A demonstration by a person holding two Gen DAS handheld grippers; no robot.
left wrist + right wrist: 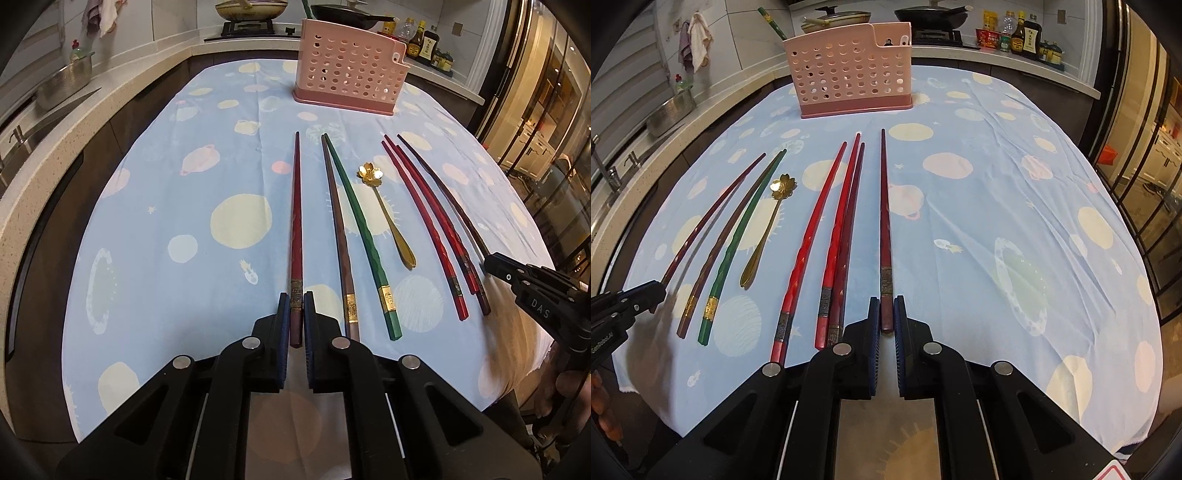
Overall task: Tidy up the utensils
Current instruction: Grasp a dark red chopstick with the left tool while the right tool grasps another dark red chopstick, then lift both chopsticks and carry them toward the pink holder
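Here we saw both grippers, left gripper (294,304) and right gripper (886,306), each clamped on a dark-red chopstick (296,221) (884,221); pink holder (347,79) at 12 o'clock.

Seven chopsticks (884,229) – one spoon (768,229) – one basket (849,74)

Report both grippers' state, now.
Left gripper: shut on the leftmost dark red chopstick.
Right gripper: shut on the rightmost dark red chopstick.

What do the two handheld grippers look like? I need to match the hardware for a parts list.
Both are black, angular plastic linkages with round silver pivot pins. The left gripper and right gripper each have fingers lined with ribbed dark-blue pads. White lettering appears on the bodies, "DAS" on the right one. No cables or sleeves are visible.
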